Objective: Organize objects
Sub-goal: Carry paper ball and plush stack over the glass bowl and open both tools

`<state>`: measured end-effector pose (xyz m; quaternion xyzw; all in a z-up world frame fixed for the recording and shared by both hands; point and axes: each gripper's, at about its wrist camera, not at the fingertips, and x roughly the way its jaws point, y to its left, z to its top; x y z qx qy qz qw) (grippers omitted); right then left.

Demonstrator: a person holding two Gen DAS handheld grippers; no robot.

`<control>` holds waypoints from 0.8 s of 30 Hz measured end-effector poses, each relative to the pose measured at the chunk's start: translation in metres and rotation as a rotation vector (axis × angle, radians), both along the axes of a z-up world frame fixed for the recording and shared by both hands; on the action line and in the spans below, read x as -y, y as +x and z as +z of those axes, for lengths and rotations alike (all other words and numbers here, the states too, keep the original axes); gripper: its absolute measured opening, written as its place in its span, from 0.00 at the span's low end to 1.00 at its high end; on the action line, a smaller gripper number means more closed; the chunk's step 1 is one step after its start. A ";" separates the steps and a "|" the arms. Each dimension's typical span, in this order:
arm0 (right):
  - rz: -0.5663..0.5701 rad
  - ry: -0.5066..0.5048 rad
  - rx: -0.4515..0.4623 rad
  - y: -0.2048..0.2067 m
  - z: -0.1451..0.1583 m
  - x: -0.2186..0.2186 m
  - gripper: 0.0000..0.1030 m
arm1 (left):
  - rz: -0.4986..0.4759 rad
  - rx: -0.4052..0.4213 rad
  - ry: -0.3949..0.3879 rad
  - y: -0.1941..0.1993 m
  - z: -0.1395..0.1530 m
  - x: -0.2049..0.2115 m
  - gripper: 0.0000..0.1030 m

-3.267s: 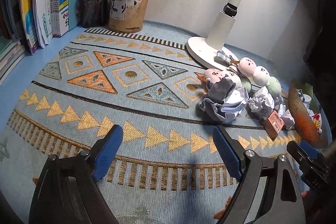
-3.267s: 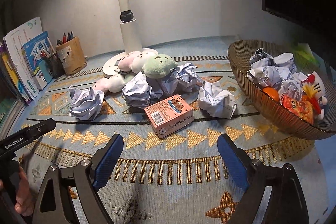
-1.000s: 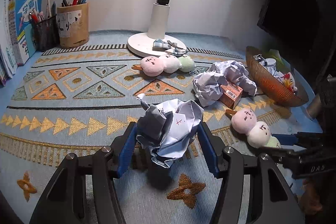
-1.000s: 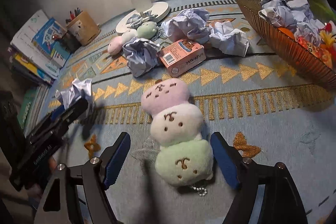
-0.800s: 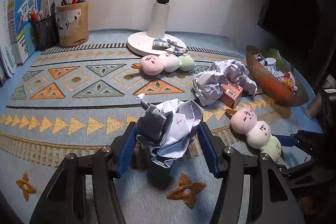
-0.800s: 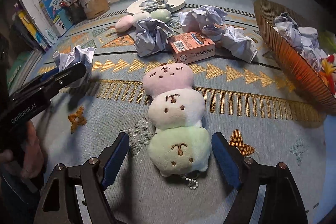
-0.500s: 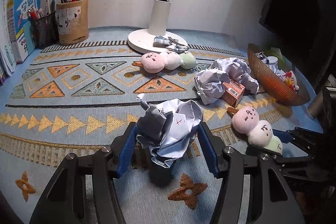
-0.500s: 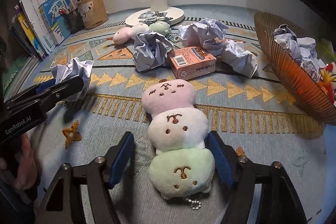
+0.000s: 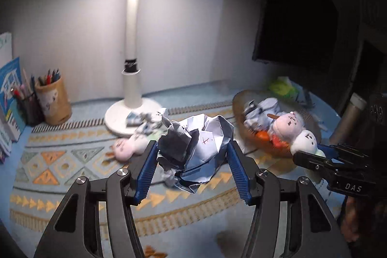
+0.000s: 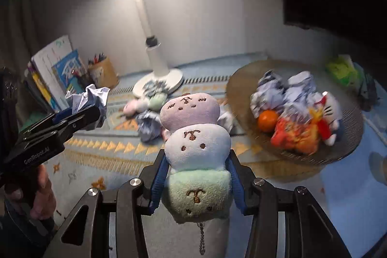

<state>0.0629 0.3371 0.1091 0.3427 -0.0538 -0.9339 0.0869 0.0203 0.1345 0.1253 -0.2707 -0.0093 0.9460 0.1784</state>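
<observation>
My left gripper (image 9: 191, 158) is shut on a crumpled paper ball (image 9: 196, 149) and holds it above the patterned mat. The ball also shows in the right wrist view (image 10: 90, 98). My right gripper (image 10: 197, 173) is shut on a three-ball plush toy (image 10: 197, 151), pink, white and green, lifted off the mat; the toy also shows in the left wrist view (image 9: 293, 129). A brown wicker basket (image 10: 350, 137) at the right holds paper balls, an orange and small toys. It shows in the left wrist view too (image 9: 238, 100).
A white desk lamp (image 9: 130, 113) stands at the back. A second plush toy (image 9: 125, 149) and more crumpled paper (image 10: 148, 126) lie on the mat. Pen holders (image 9: 52, 103) and books (image 10: 55, 74) stand at the back left. A green item (image 10: 342, 71) lies behind the basket.
Both grippers have lifted off the mat with their loads. The right gripper closed on the plush toy and raised it; the left carried the paper ball up, toward the basket.
</observation>
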 end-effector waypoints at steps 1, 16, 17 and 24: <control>-0.036 -0.018 -0.028 -0.002 0.011 -0.015 0.45 | -0.018 -0.006 0.011 -0.007 0.009 -0.012 0.53; -0.415 -0.180 -0.079 -0.056 0.051 -0.146 0.46 | -0.147 0.061 0.064 -0.092 0.011 -0.147 0.54; -0.412 -0.186 -0.074 -0.061 0.050 -0.146 0.47 | -0.146 0.067 0.061 -0.096 0.009 -0.151 0.56; -0.399 -0.199 -0.006 -0.083 0.025 -0.152 0.70 | -0.152 0.114 0.062 -0.100 -0.007 -0.151 0.77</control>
